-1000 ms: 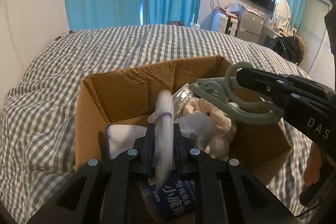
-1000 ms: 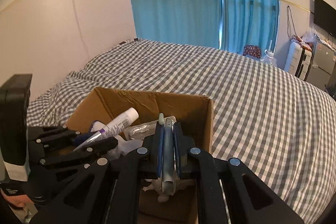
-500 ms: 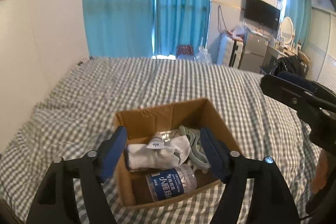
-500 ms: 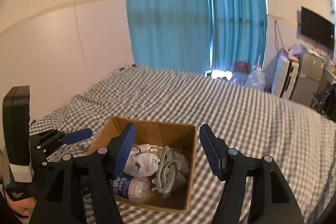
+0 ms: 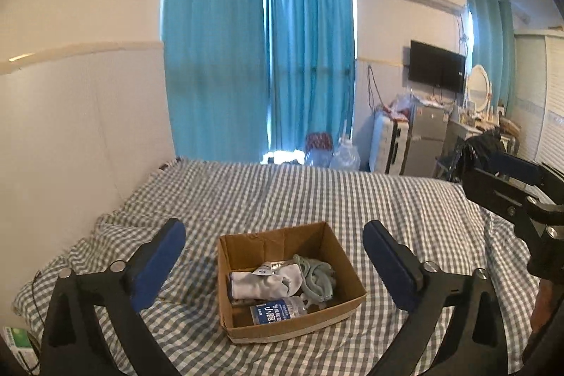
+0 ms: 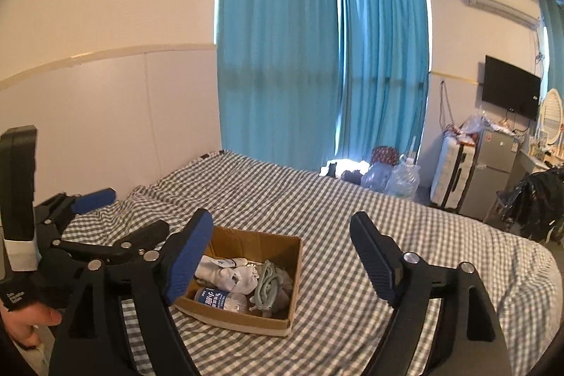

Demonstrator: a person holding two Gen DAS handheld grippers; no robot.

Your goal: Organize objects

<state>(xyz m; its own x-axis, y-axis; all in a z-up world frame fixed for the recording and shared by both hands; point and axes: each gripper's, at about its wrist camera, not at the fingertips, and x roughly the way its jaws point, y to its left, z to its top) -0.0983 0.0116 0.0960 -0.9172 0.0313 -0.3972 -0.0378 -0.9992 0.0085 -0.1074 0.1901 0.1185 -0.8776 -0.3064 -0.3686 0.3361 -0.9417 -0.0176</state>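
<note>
An open cardboard box [image 5: 243,333] sits on the grey checked bed [image 5: 317,192]; it also shows in the right wrist view [image 6: 292,270]. Inside lie white socks [image 5: 264,282], a green hanger [image 5: 313,277] and a blue-labelled water bottle [image 5: 278,309]. The right wrist view shows the socks [image 6: 229,272], the hanger [image 6: 268,288] and the bottle [image 6: 220,300] too. My left gripper [image 5: 275,258] is open and empty, well above and behind the box. My right gripper [image 6: 282,252] is open and empty, also raised; it shows at the left view's right edge [image 5: 507,185].
Blue curtains [image 5: 261,59] hang behind the bed. A white wall [image 5: 81,129] runs along the left side. A fridge [image 5: 423,143], suitcase [image 5: 389,143], TV [image 5: 437,71] and water jugs [image 6: 398,180] stand at the far right.
Both grippers let go of their things, the tube and the green hanger, into the box, opened wide and pulled back and up away from it.
</note>
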